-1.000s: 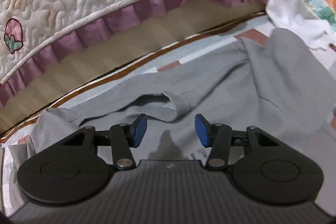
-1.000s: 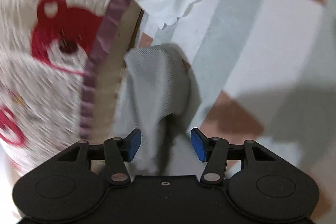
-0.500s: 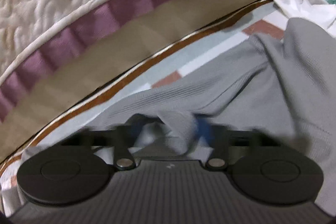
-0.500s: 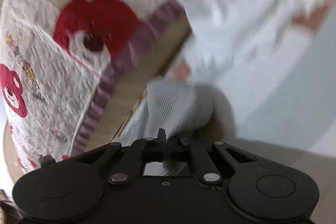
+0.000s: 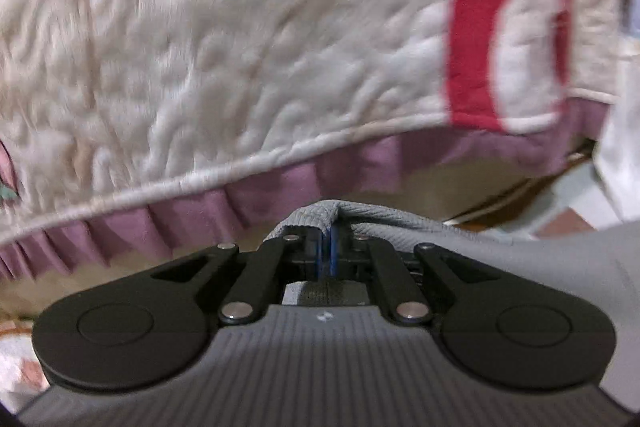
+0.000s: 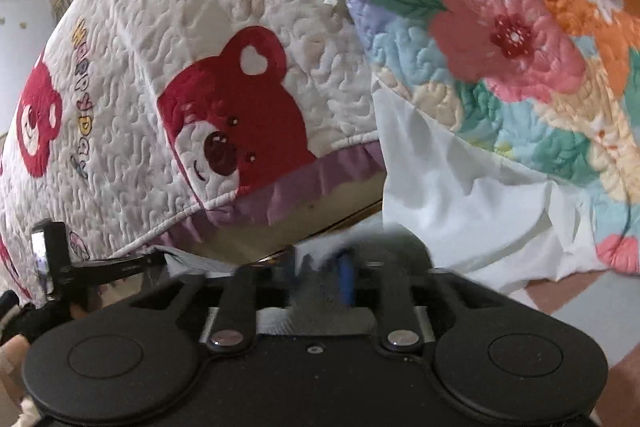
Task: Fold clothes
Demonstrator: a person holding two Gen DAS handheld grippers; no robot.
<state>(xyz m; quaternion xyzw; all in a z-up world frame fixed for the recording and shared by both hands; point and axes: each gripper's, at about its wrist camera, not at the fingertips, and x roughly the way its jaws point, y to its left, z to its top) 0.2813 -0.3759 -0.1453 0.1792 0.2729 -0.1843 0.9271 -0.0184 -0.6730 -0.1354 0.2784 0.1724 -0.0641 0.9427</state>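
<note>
The left tongs [image 5: 327, 247] are pressed together, the blue pads almost meeting, with a fold of the grey knit garment [image 5: 500, 247] pinched between them. From that pinch the garment bunches up over the fingertips and stretches away to the right, lifted in front of the quilt's frill.

The right tongs [image 6: 320, 269] appear drawn in on another part of the same grey garment [image 6: 384, 247], though this patch is smeared by motion blur; one blue pad [image 6: 346, 277] shows through the grey, and grey cloth also sits in the gap behind the fingers. In the right wrist view the left tongs [image 6: 158, 259] show at the left edge, side-on, with a pale grey edge of cloth at their tip.

Just behind both tongs hangs a cream quilt [image 5: 240, 47] with red bear prints and a purple frill [image 5: 280, 187] along its lower edge. Beside it to the right lies a floral quilt [image 6: 520, 47], with a white sheet [image 6: 460, 187] spilling from under it. Below is a checked sheet [image 5: 572, 203] in pale blue, white and brown.
</note>
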